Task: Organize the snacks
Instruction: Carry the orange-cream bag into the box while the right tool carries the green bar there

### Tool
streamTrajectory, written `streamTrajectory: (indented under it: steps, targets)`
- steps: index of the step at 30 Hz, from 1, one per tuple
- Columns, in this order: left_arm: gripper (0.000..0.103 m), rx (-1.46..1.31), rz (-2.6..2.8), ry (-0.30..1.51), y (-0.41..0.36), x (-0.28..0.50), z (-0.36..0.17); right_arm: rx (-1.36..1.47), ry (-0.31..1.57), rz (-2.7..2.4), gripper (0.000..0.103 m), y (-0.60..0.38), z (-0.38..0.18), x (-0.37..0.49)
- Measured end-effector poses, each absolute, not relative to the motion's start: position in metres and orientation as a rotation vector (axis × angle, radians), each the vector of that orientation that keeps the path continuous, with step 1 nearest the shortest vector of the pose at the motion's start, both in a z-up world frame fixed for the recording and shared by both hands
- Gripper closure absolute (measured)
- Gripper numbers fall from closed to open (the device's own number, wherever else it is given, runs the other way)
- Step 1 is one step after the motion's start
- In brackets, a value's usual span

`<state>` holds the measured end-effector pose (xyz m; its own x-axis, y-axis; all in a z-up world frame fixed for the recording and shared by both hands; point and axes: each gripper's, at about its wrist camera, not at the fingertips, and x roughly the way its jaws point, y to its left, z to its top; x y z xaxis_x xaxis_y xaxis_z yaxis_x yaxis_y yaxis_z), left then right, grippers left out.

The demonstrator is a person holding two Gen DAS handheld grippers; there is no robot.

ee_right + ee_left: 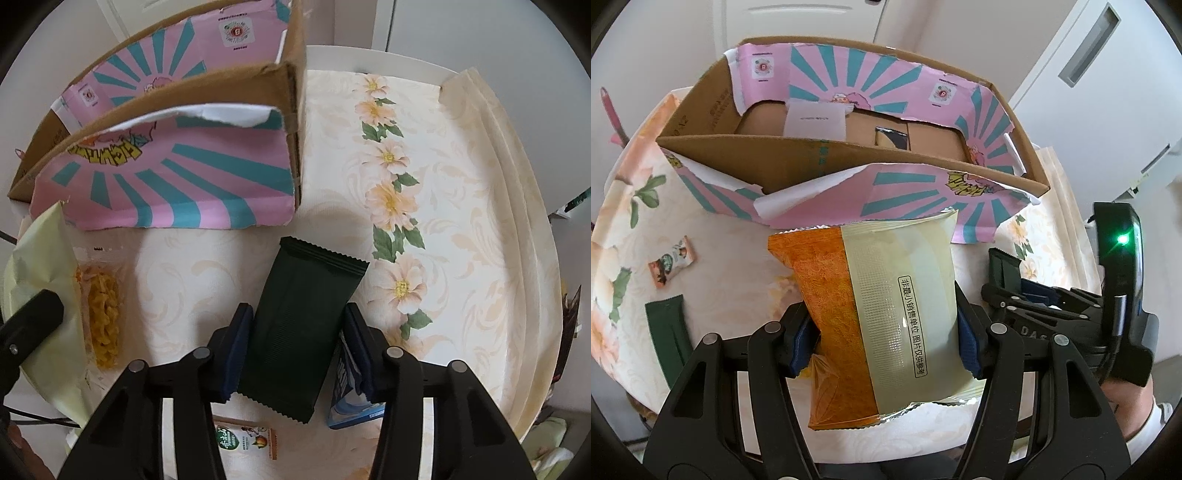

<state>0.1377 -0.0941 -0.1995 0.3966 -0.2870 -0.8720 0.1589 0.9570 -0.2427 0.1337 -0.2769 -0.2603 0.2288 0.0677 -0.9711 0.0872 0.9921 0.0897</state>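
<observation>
My left gripper is shut on an orange and pale green snack packet, held just in front of the open cardboard box wrapped in pink and teal paper. The same packet shows at the left of the right wrist view. My right gripper points down at the table, its blue pads against both sides of a dark green packet. That gripper also appears at the right of the left wrist view, with the green packet's end sticking out. The box stands just beyond it to the left.
On the floral tablecloth lie a blue and white packet under the right finger, a small peach snack bar, another small bar and a second dark green packet. The round table's edge curves on the right.
</observation>
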Motion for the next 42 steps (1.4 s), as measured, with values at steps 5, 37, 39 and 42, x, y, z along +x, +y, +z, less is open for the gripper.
streamTrajectory:
  steps: [5,37,39,42]
  targets:
    - [0.044,-0.123,-0.274,1.122,-0.094,0.137,-0.192,0.195,1.307,0.009,0.058,-0.292,-0.244,0.131]
    - [0.044,-0.103,-0.287,0.998,-0.083,0.241,-0.081,0.213,0.983,0.207,0.058,-0.270,-0.081,0.195]
    - [0.044,-0.098,-0.294,1.023,-0.080,0.259,-0.090,0.220,0.992,0.199,0.058,-0.266,-0.085,0.207]
    - [0.044,-0.088,-0.305,1.073,-0.075,0.291,-0.112,0.230,1.008,0.182,0.058,-0.262,-0.092,0.224]
